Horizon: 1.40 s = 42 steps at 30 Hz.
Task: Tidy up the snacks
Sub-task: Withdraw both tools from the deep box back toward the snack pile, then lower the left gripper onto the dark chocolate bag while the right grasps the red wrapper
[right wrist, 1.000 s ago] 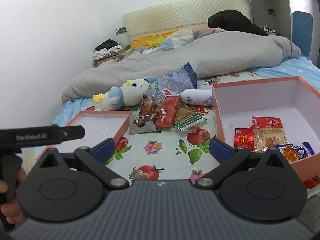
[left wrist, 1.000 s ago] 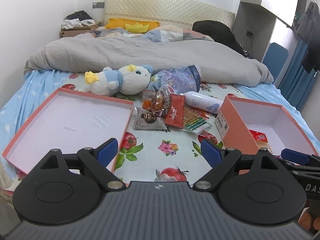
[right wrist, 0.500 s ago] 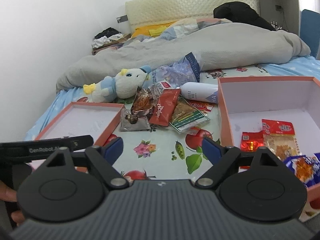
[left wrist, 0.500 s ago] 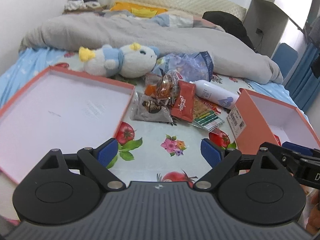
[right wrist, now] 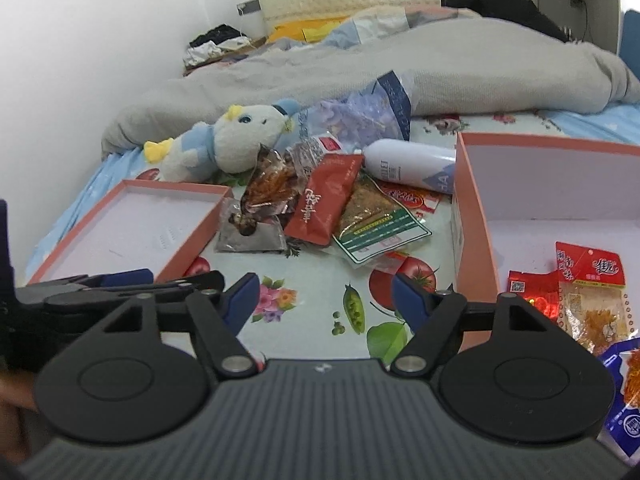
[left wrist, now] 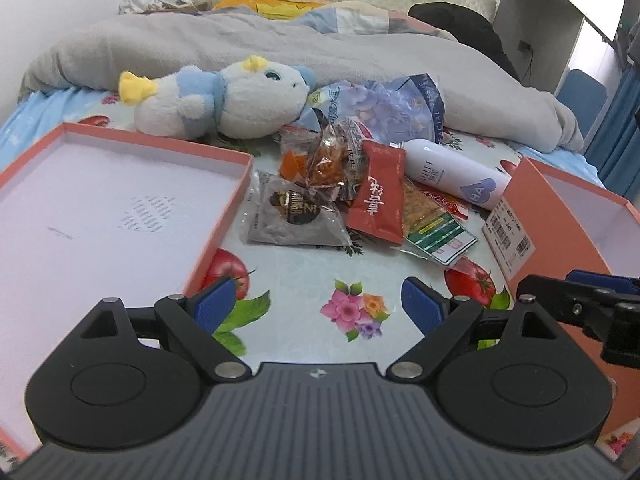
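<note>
Right wrist view: right tool (right wrist: 320, 300) gapes over the flowered sheet (right wrist: 320, 264), nothing between its pads; its jaws have just been closing somewhat. Left tool (left wrist: 316, 302) likewise stands open and empty. Deep orange box (right wrist: 472, 216) on the right already holds about 3 packets (right wrist: 588, 296). Shallow lid (left wrist: 120, 208) on the left: bare. Farther out, the loose pile waits: dark pouch (left wrist: 292, 212), red packet (left wrist: 378, 196), green-label packet (left wrist: 434, 232), white bottle (left wrist: 452, 174), plush toy (left wrist: 224, 100). Judgement: early stage, most sorting left.
</note>
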{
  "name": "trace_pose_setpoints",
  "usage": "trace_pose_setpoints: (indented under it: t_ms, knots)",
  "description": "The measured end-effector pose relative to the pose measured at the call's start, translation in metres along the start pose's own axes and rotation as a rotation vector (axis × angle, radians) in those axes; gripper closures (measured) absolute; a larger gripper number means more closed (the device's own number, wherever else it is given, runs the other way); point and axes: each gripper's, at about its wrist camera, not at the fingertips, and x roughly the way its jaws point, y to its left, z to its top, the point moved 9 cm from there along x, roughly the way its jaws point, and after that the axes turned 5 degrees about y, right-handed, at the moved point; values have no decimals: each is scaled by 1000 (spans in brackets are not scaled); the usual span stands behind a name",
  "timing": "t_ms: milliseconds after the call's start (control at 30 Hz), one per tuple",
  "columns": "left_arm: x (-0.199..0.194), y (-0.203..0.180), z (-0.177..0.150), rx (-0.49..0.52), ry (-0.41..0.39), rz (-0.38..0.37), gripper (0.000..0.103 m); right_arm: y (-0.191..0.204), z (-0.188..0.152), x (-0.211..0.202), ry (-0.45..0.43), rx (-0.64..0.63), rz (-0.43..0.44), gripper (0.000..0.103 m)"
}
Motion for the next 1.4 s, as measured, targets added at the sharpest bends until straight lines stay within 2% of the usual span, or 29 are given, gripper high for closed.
trace_pose_setpoints:
  t_ms: [133, 267, 467, 567, 667, 833, 1167, 1400]
  knots:
    - [20, 0, 6, -4, 7, -4, 11, 0, 7, 16, 20, -1, 18, 28]
    - [39, 0, 11, 4, 26, 12, 11, 0, 19, 37, 53, -19, -5, 29]
    - [63, 1, 23, 18, 1, 39, 11, -9, 41, 71, 81, 11, 17, 29]
    - [72, 2, 32, 27, -33, 69, 11, -11, 46, 90, 107, 32, 35, 29]
    - [86, 4, 36, 36, -27, 99, 11, -14, 50, 106, 127, 40, 29, 33]
    - [102, 3, 42, 41, -27, 118, 11, -14, 58, 128, 140, 79, 30, 34]
    - [121, 2, 46, 100, -49, 225, 11, -9, 75, 168, 152, 111, 22, 34]
    - [130, 8, 46, 71, -52, 197, 8, -6, 75, 187, 168, 96, -1, 34]
